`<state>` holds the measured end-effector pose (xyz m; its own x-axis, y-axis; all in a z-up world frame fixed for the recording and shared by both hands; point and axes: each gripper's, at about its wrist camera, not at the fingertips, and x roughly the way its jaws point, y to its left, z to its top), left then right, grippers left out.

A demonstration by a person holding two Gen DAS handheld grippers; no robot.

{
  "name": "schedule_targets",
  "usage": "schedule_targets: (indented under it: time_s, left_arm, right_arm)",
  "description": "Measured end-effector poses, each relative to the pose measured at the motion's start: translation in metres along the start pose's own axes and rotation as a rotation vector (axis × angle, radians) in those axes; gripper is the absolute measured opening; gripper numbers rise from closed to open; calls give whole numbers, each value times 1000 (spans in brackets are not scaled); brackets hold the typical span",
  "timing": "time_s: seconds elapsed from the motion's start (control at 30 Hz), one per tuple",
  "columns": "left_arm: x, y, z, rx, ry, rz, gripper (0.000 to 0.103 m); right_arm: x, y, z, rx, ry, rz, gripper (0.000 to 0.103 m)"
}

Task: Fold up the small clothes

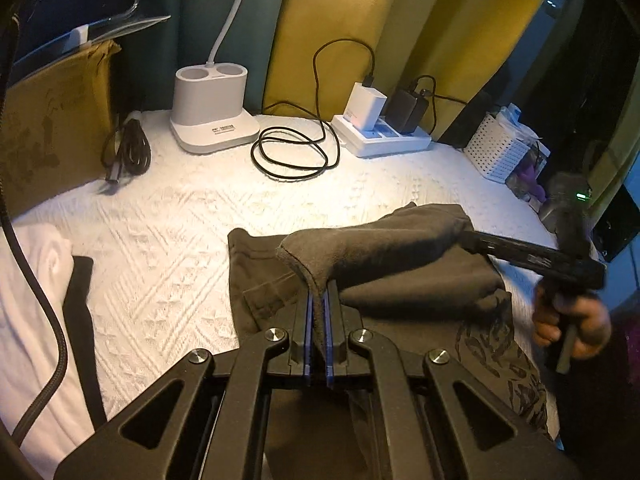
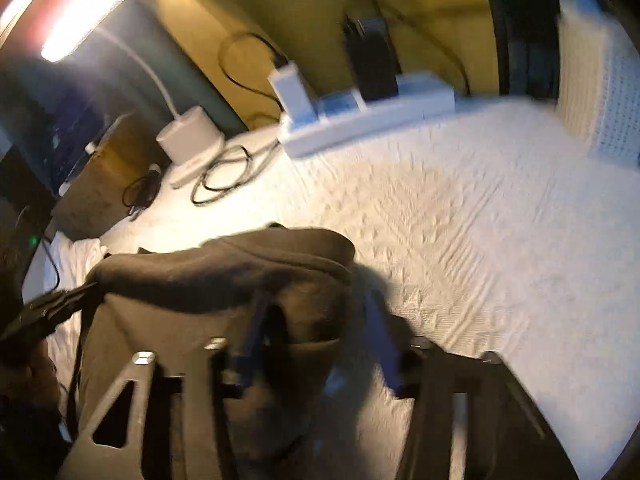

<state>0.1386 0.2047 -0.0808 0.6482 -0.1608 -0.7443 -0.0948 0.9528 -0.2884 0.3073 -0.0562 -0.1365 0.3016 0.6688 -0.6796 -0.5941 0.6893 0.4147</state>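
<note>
A dark garment (image 1: 400, 264) is spread on the white quilted cover (image 1: 168, 240), well in front of the power strip (image 1: 384, 140) that lies at the back edge. One fold of the garment is lifted clear of the rest. The left gripper (image 1: 319, 320) is clamped on the near edge of that fold, with cloth pinched between its blue pads (image 1: 307, 320).

From the side of the garment away from the lamp base (image 1: 212, 108), the right gripper (image 2: 316, 344) is seen reaching under the raised fold. In its own blurred view the jaws are spread wide, with cloth lying between them but not squeezed. The right hand (image 1: 572, 324) is wrapped round the gripper's handle.

A coiled black cable (image 1: 294, 152) lies between the lamp base and the power strip. A white basket (image 1: 496, 152) stands just beyond the power strip.
</note>
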Motion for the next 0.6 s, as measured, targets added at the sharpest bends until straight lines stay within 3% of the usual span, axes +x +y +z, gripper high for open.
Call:
schedule_targets:
  time_s: [0.07, 0.17, 0.33, 0.53, 0.6]
  left_arm:
    - [-2, 2, -1, -6, -1, -9, 3]
    - [-6, 4, 3, -19, -11, -36, 3]
    - [-3, 3, 17, 9, -46, 2, 3]
    - [25, 18, 14, -19, 21, 53, 4]
    - [22, 19, 13, -31, 22, 58, 6]
  right_arm:
    - [7, -1, 3, 13, 10, 50, 23]
    - [7, 13, 15, -44, -22, 56, 13]
    - [23, 24, 41, -123, -40, -8, 12]
    - [39, 34, 35, -230, -34, -142, 13]
    - [39, 34, 34, -238, -31, -169, 21]
